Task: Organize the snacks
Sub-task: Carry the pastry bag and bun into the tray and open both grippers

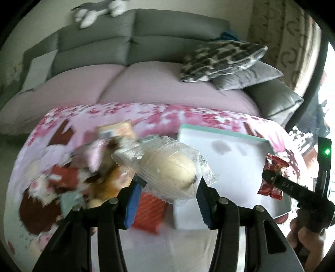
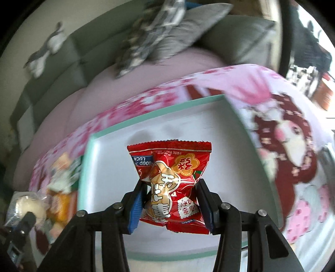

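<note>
Blue pads of the left gripper [image 1: 167,184] clamp a clear-wrapped pale bun [image 1: 169,167], pinched across its middle so the loose wrapper ends stick out either side. Held above the table, over the gap between the snack pile and the tray. Directly below it lies a red-orange packet [image 1: 149,211] on the cloth.

Right gripper [image 2: 170,200] likewise closed on a red snack packet [image 2: 171,180], pads squeezing its waist so the foil crumples inward. It hangs over the tray [image 2: 146,104], a shallow white box with a mint-green rim, inside apparently bare apart from faint shadows. Judgement: both snacks are being carried to the tray, the right one nearer to a drop.

Outward: snack pile [image 1: 100,167] sits left of the tray on a pink flowered tablecloth [image 1: 146,115]; motion blur makes single items hard to tell. A hand [image 1: 303,240] grips the right tool's handle at the left view's edge. Beyond the table, a grey sofa [image 1: 136,37] with a pink cover, patterned cushion [image 1: 222,58], plush toy [image 1: 98,10] on top.
</note>
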The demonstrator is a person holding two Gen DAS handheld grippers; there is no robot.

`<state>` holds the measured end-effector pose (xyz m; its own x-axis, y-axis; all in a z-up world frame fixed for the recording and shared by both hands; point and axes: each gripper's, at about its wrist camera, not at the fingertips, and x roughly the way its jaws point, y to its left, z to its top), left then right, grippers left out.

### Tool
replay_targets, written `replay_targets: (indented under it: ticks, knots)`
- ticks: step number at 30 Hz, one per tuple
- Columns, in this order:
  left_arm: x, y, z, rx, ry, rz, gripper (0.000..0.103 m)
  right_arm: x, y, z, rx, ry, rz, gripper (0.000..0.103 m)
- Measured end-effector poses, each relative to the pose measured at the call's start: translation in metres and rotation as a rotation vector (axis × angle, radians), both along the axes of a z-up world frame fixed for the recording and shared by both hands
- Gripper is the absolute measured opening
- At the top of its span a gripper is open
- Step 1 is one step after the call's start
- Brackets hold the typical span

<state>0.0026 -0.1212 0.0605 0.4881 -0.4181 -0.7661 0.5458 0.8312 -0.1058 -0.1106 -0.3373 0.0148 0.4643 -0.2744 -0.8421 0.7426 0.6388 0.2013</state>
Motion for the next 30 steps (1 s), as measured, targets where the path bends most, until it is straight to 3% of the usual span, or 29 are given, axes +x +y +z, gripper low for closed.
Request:
replay_targets:
  ticks: [6, 11, 18, 27, 30]
  knots:
    - [0.014, -0.055, -0.002, -0.022, -0.024, -0.085, 0.052, -0.007, -0.028, -0.003, -0.035, -0.025, -0.053, 0.051]
    - [0.032, -0.096, -0.017, -0.062, 0.017, -0.134, 0.052, 0.001, -0.042, -0.004, -0.065, -0.083, -0.05, 0.051]
    - [0.05, -0.134, -0.044, -0.042, 0.062, -0.141, 0.052, 0.01, -0.047, -0.022, -0.085, 0.005, -0.073, 0.051]
    - [0.063, -0.156, -0.066, -0.008, 0.08, -0.146, 0.052, 0.013, -0.046, -0.026, -0.094, 0.04, -0.073, 0.051]
    - [0.062, -0.156, -0.066, 0.0, 0.084, -0.148, 0.054, 0.015, -0.045, -0.025, -0.105, 0.055, -0.072, 0.061]
